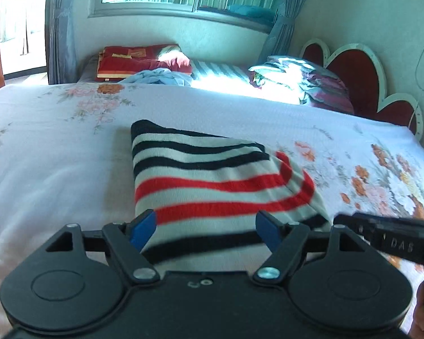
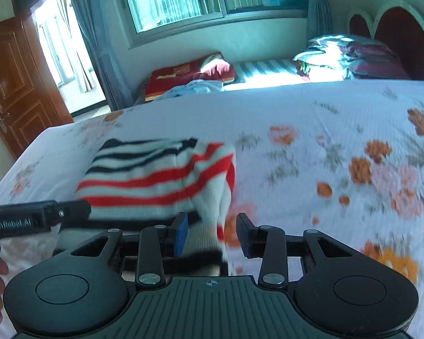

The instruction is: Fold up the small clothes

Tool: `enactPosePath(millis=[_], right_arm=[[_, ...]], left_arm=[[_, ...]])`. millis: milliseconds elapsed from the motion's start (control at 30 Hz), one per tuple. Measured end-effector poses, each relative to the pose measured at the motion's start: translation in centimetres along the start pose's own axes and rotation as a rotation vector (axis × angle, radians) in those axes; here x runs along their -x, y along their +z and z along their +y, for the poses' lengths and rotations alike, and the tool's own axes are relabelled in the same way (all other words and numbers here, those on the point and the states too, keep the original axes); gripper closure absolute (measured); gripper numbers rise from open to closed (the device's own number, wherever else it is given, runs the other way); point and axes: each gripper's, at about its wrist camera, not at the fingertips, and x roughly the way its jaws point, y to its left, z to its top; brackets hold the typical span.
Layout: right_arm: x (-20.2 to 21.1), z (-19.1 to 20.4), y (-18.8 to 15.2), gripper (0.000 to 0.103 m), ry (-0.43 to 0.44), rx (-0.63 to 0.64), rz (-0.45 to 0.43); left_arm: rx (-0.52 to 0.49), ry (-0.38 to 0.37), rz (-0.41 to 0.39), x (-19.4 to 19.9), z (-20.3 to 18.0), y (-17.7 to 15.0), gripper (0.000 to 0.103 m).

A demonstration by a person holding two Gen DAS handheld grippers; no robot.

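Observation:
A small knitted garment with black, white and red stripes lies folded on the floral bedspread. My left gripper is open, its blue-padded fingers wide apart over the garment's near edge. In the right wrist view the garment lies left of centre. My right gripper is open at the garment's near right corner, with cloth between its fingers. The right gripper also shows in the left wrist view, and the left one in the right wrist view.
Folded bedding and pillows lie at the head of the bed by a red heart-shaped headboard. A red blanket and light blue cloth lie under the window. A wooden door stands at left.

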Motion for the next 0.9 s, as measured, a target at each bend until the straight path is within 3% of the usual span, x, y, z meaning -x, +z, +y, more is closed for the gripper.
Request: enactPosePath(millis=[100, 200, 333, 567, 700, 900], right_arm=[[-2.4, 0.5, 1.2, 0.064, -0.028, 0.018, 0.001], [-5.0, 0.5, 1.1, 0.064, -0.087, 0.035, 0.049], [-6.3, -0.5, 0.0, 0.064, -0.092, 0.018, 0.062], [-6.5, -0.5, -0.2, 0.064, -0.094, 0.011, 0.060], [-6.5, -0.1, -0.3, 0.064, -0.104, 0.017, 0.054], [-6.2, -0.1, -0.1, 0.064, -0.095, 0.032, 0.057]], left_arm=[[0.002, 0.031, 0.030, -2.2, 0.1, 0.3, 0.026], [-0.036, 0.069, 0.018, -3.2, 0.0, -0.2, 0.017], [-0.035, 0.065, 0.043, -3.6, 0.0, -0.5, 0.000], [0.083, 0.090, 0.096, -3.2, 1.2, -0.6, 0.000], [0.145, 0.199, 0.089, -1.7, 0.6, -1.2, 0.000], [0.119, 0.316, 0.076, 0.2, -0.8, -1.6, 0.001]])
